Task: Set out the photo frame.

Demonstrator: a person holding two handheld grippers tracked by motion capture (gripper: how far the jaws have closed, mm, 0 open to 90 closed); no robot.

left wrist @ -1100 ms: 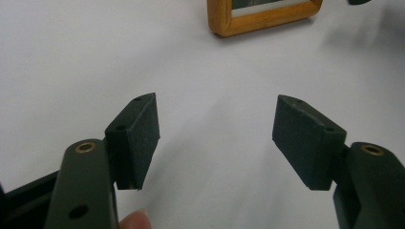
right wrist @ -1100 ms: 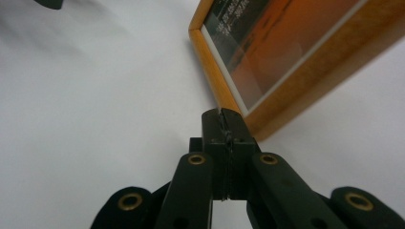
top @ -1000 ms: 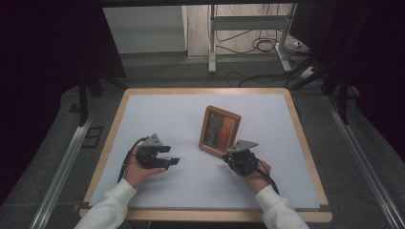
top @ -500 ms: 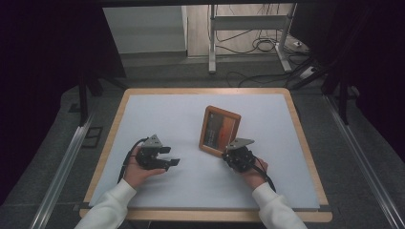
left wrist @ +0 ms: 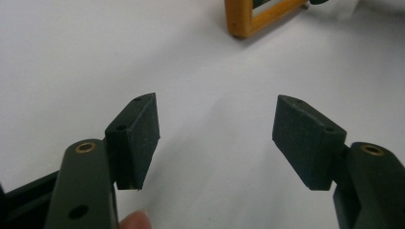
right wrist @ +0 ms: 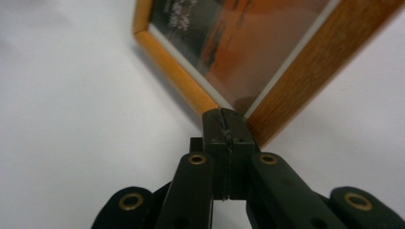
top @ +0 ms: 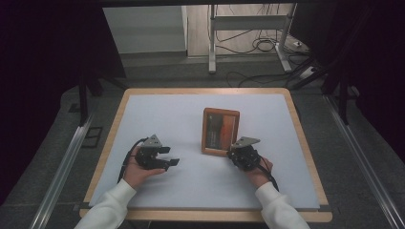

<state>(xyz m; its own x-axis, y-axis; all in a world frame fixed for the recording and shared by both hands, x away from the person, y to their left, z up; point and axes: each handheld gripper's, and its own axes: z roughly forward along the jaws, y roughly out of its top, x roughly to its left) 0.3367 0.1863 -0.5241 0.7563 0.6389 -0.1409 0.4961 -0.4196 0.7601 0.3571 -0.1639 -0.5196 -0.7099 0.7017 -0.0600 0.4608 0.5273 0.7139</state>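
Nudging the picture frame (top: 220,131), which lay flat mid-table (top: 157,119), called for gentle pressure: the right claw (right wrist: 224,125), pressed shut, touched its near corner, while the left claw (left wrist: 217,138) waited open.

A picture frame (top: 220,131) lies on the table (top: 191,114), right of centre.

Picture frame (top: 220,132) is honey-orange wood w/ a thin pale inner border, pic inside mostly orange-red plus a dark greenish patch. Around the frame the table (top: 157,114) top is plain white w/ a light wood edge. Both grippers (top: 168,156) (top: 231,152) are matte black, brass-coloured rivets; sleeves (top: 107,210) white.
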